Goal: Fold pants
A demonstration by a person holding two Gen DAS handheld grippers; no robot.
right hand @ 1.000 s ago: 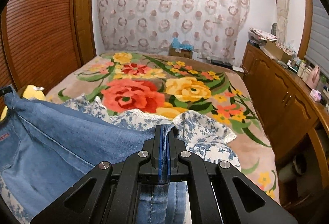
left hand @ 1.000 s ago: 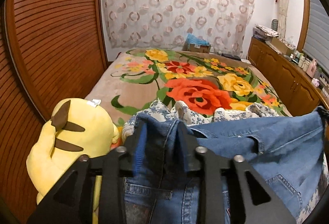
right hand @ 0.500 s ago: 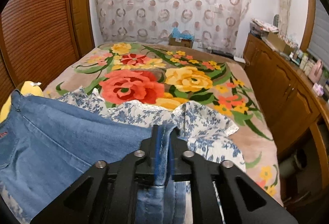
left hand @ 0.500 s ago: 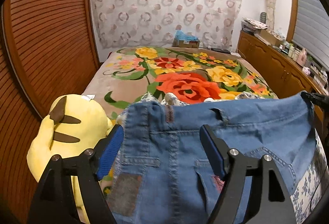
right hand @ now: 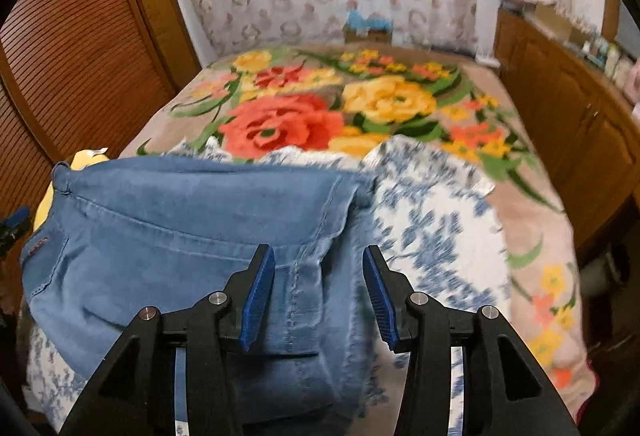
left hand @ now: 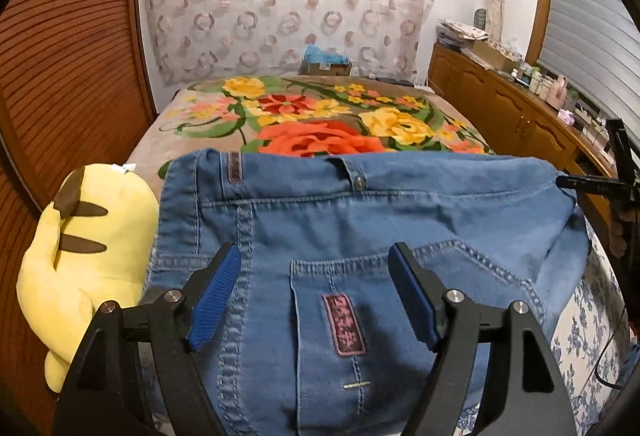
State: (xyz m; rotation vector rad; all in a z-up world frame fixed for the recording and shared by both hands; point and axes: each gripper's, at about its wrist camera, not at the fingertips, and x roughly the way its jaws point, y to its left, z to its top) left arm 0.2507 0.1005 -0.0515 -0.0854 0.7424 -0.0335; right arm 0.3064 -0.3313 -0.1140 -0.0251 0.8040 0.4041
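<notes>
Open tool (right hand: 318, 288) above jeans (right hand: 180, 232)

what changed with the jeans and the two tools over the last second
Both tools let go of the jeans. The left tool opened first; the right tool has just been opening, its pads off the denim. The waistband dropped flat onto the floral cloth. The yellow plush and blanket stayed put.

A yellow plush toy (left hand: 86, 244) lies beside the floral blanket (left hand: 320, 124).
</notes>
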